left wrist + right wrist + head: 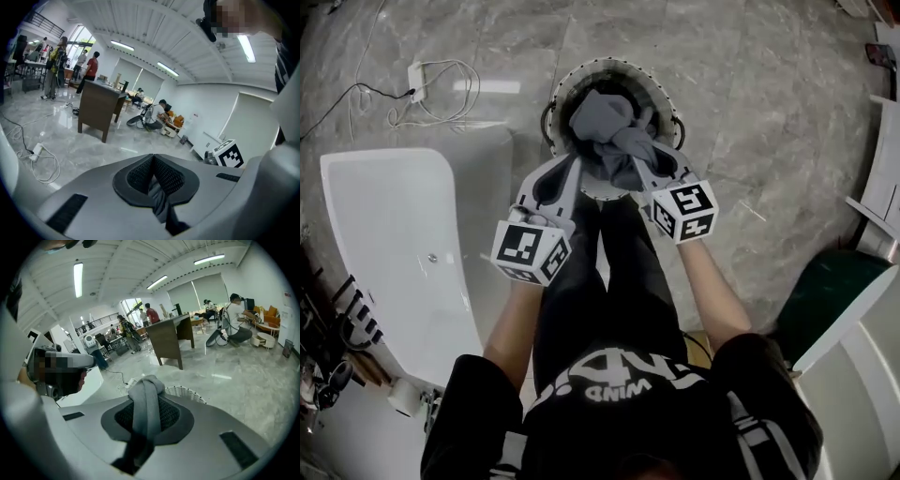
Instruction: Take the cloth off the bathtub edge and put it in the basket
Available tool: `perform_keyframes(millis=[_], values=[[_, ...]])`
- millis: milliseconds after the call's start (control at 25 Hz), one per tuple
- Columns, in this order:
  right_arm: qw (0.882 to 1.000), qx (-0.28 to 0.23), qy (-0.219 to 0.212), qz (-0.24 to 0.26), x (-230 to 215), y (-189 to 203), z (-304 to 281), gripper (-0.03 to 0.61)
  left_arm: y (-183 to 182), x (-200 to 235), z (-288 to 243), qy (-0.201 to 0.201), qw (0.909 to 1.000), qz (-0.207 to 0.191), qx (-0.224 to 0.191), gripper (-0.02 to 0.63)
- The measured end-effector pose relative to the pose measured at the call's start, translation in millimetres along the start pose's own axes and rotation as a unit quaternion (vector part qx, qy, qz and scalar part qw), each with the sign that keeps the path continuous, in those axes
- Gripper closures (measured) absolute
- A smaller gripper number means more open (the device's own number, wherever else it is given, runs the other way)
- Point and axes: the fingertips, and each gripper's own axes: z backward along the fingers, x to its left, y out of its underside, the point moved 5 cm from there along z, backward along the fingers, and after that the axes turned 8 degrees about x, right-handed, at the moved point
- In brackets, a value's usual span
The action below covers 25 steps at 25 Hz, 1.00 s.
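Observation:
A grey cloth (602, 127) hangs bunched over the mouth of the round white basket (667, 96) on the floor ahead of me. Both grippers hold it from the near side. My left gripper (577, 163) is shut on a dark fold of the cloth (160, 200), pinched low between its pads. My right gripper (640, 156) is shut on a grey strip of the cloth (145, 401) that runs up over its jaws; the basket's rim (188, 392) shows just behind it. The white bathtub (389, 234) lies to my left, with no cloth on its edge.
A power strip with looped cable (418, 79) lies on the marble floor beyond the tub. A dark green object (827, 291) and white furniture stand at the right. My legs are right under the grippers. A brown desk (97, 111) and people stand far off.

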Motion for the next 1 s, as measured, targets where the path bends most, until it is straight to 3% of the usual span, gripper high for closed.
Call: perform_keyframes(millis=[160,360,480,640,1000], values=[[0.998,0.046,0.026,-0.027,-11.3,31.0,-32.1,0.525,23.8,12.0,-8.4,-0.008,0.9995,0.022,0.021,0.600],[0.990,0.106,0.066,-0.057,-12.8,65.4,-44.2,0.513,33.4,8.8,-1.7,-0.005,0.9992,0.009,0.038,0.600],[0.986,0.123,0.074,-0.081,-13.3,78.9,-42.9,0.436,35.1,3.7,0.7,0.003,0.9990,0.008,0.044,0.599],[0.988,0.109,0.068,-0.086,-5.1,69.3,-34.8,0.366,38.3,1.3,1.2,0.010,0.9986,0.001,0.052,0.600],[0.996,0.052,0.033,-0.061,24.8,9.1,6.0,0.364,3.8,-16.7,21.4,0.014,0.9991,-0.019,0.036,0.599]])
